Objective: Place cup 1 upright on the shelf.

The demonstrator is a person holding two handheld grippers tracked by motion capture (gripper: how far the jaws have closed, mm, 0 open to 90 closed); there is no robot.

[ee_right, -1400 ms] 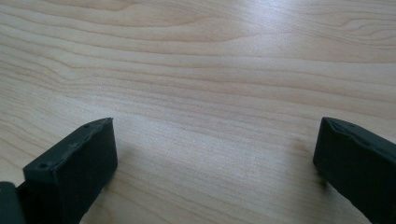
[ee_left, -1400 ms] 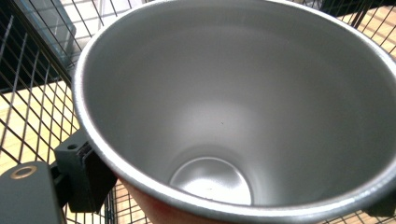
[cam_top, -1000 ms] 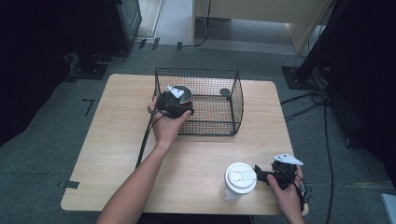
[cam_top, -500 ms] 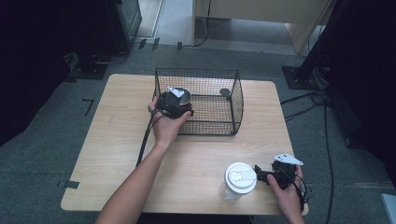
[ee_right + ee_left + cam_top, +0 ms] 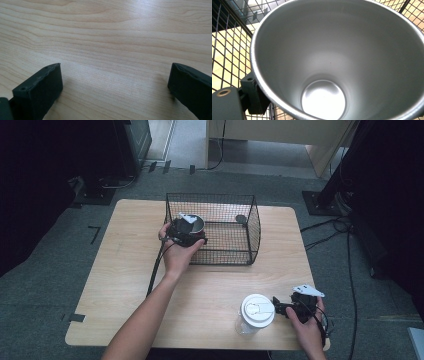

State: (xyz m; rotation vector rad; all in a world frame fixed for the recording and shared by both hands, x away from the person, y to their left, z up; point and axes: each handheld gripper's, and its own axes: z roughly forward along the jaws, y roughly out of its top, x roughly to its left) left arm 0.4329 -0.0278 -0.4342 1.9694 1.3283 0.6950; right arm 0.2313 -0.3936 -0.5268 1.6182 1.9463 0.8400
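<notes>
Left gripper (image 5: 187,231) pinches the steel cup (image 5: 337,62) upright over the basket's (image 5: 250,227) left wall; right gripper (image 5: 287,307), jaws spread, sits beside the lidded cup (image 5: 256,312).

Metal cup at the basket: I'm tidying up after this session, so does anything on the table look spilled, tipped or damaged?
Nothing stands out. The metal cup is empty and undented inside, gripped at its rim by the left gripper at the wire basket. The lidded plastic cup stands upright, and the table looks dry.
</notes>
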